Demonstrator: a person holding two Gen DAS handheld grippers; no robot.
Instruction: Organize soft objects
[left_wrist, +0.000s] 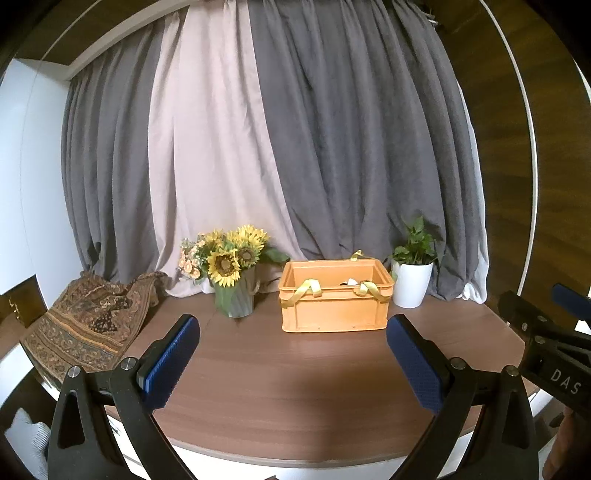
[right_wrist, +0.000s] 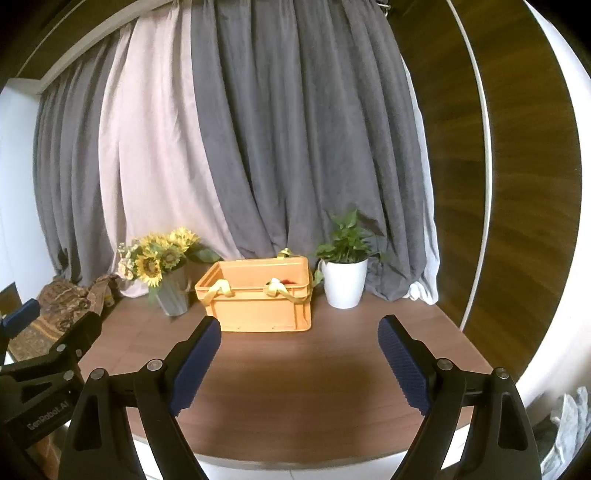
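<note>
Fingers spread wide on your left gripper (left_wrist: 293, 363) and right gripper (right_wrist: 299, 365), both empty, short of the orange crate (left_wrist: 334, 295). Crate's long axis runs crosswise, between sunflower vase (left_wrist: 236, 291) and potted plant (left_wrist: 412, 277); contents unclear.

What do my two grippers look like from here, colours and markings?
Both match: black plastic linkage arms with silver rivets and dark blue ribbed pads. The left gripper carries white "GenRobot.AI" lettering on its body; the right gripper shows "DAS". No cables visible.
</note>
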